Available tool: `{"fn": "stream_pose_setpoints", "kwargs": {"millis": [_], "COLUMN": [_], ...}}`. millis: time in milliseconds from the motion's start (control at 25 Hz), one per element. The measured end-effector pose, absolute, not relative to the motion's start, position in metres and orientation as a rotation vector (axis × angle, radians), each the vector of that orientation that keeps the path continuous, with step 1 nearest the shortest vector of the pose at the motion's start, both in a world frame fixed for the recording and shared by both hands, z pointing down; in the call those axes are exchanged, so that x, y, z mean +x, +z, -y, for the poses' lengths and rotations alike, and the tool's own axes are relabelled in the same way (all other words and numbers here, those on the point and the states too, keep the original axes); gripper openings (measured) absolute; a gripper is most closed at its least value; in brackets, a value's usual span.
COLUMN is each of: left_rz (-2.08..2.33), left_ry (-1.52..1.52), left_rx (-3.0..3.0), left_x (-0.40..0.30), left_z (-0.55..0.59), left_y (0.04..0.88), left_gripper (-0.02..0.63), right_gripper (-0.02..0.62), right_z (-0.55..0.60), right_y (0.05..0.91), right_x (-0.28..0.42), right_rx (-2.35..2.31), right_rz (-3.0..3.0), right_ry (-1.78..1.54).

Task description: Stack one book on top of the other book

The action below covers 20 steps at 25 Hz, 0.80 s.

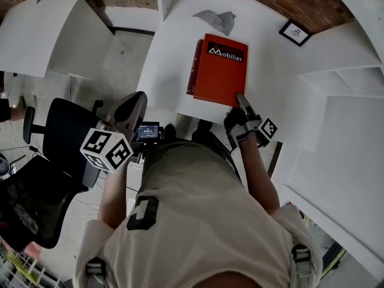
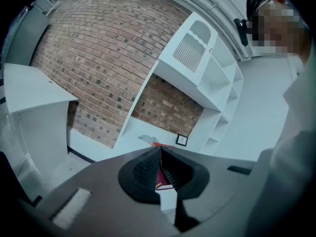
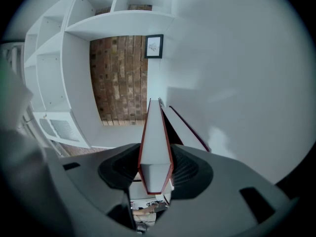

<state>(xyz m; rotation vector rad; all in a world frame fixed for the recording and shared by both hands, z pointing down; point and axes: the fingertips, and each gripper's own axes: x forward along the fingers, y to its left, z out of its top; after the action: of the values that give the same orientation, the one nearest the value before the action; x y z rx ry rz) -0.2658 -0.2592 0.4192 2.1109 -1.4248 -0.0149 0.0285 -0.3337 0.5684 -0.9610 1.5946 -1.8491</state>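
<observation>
Jaws on right gripper (image 3: pixel 156 169) pinch a corner of the stiff, likely heavy red book (image 1: pixel 219 69); left gripper (image 2: pixel 160 151) jaws meet, empty.

Bare table (image 1: pixel 168 71) lies left of the red books (image 1: pixel 222 71); a crumpled grey sheet (image 1: pixel 217 20) sits just beyond.

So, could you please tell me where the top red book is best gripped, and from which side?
Grip its near edge by the right corner, coming in from the person's side, nearly level. The top red book lies face up on the lower book, so only its thin edge lets the jaws span both covers. The right gripper is shut on it there.
</observation>
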Motion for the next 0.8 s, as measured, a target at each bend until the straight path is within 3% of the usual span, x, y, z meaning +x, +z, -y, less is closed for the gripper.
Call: {"fn": "stream_pose_setpoints", "kwargs": {"millis": [800], "left_rz": [1.453], "left_ry": [0.000], "left_rx": [2.086], "left_x": [-0.280], "left_z": [0.239], "left_y": [0.429], "left_gripper": [0.006], "right_gripper": [0.164], "right_z": [0.331], "right_y": [0.576], "right_x": [0.016], "right_rx": [-0.909], "right_rz": [-1.718], "right_ry": [-1.952]}}
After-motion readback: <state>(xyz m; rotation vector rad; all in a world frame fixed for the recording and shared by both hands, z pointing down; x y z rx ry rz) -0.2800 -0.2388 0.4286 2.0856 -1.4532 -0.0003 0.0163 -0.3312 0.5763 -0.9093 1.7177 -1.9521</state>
